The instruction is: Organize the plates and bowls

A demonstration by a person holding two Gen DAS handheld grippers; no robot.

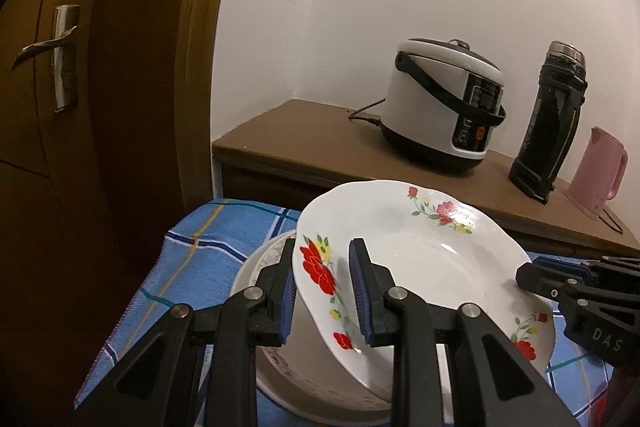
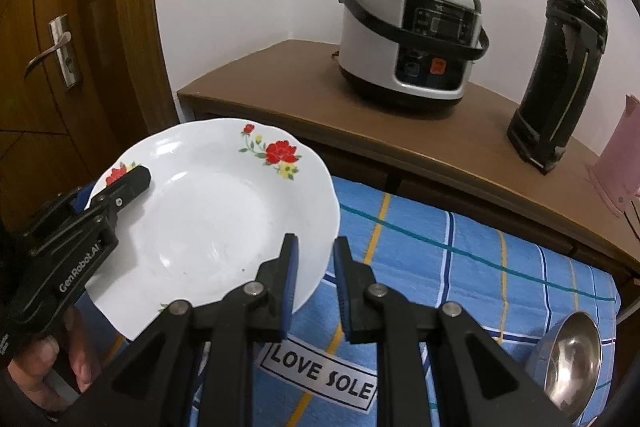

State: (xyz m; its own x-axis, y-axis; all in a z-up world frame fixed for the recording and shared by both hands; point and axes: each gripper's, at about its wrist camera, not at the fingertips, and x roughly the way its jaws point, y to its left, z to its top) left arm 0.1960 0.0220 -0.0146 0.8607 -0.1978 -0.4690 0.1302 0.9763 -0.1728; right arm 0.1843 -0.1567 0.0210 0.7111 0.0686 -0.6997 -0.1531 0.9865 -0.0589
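A white plate with red flowers (image 1: 420, 267) is held tilted in the air above the blue checked cloth. My left gripper (image 1: 324, 291) straddles its left rim with one finger on each side, and the jaws look closed on the rim. My right gripper (image 2: 314, 287) straddles the plate's (image 2: 208, 219) right rim with a visible gap to the fingers, so it is open. Under the plate in the left wrist view sits a white bowl (image 1: 312, 379). A steel bowl (image 2: 568, 363) rests at the cloth's right edge.
A brown sideboard (image 2: 304, 99) behind the table carries a rice cooker (image 2: 412, 31), a black thermos (image 2: 564, 67) and a pink kettle (image 1: 596, 175). A brown door with a metal handle (image 1: 56, 55) stands on the left. The cloth (image 2: 480, 267) bears a "LOVE SOLE" label.
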